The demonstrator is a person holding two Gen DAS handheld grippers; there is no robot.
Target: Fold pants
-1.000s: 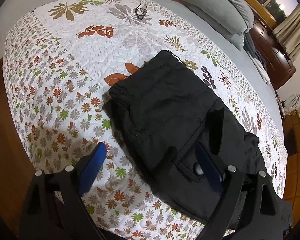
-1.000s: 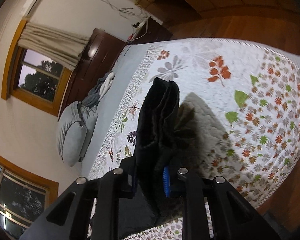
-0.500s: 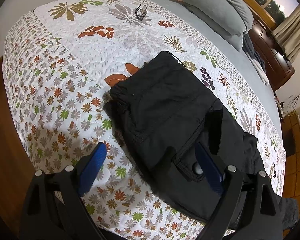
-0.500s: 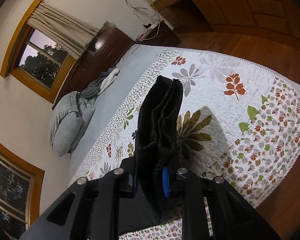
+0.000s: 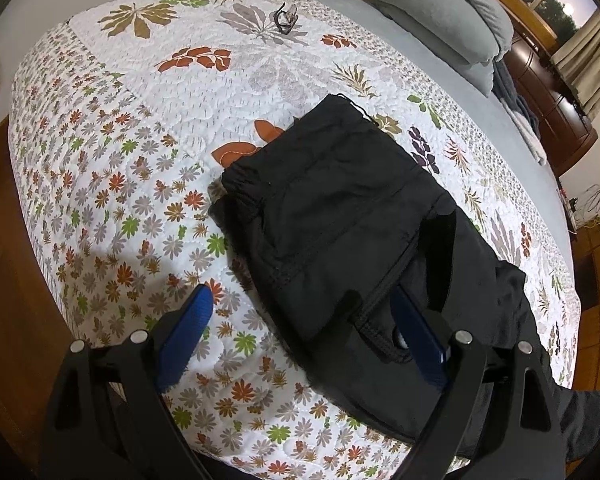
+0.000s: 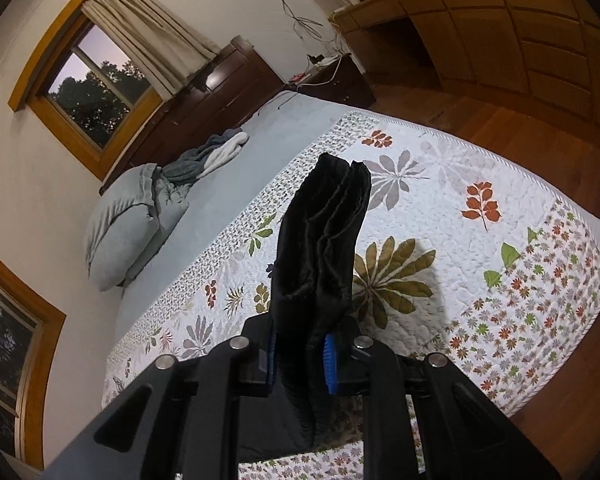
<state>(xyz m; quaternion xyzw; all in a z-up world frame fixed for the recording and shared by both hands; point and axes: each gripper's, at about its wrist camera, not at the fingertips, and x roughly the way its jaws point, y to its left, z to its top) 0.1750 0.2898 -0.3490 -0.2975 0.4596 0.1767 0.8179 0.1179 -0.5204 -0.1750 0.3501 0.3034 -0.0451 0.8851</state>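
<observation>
Black pants (image 5: 340,216) lie on the floral quilt (image 5: 100,160), waistband toward the upper left. My left gripper (image 5: 300,332) stands open wide at their near edge: one blue pad (image 5: 188,328) is over bare quilt, the other pad (image 5: 418,336) sits against a fold of the black cloth. In the right wrist view my right gripper (image 6: 300,356) is shut on a bunched, several-layered end of the pants (image 6: 324,240), held up off the quilt (image 6: 500,280). The cloth stands up between the fingers and hides the pads' inner faces.
Grey pillows (image 5: 432,4) and a heap of grey and white cloth (image 6: 212,156) lie at the head of the bed. Eyeglasses (image 5: 284,18) rest on the far quilt. A dark wooden dresser (image 6: 220,92) and wood floor (image 6: 520,128) surround the bed.
My right gripper has risen and rolled with the bunched pants end, so the bed looks lower and more level. The trailing cloth at the lower right of the left view has shifted. The left gripper stayed still.
</observation>
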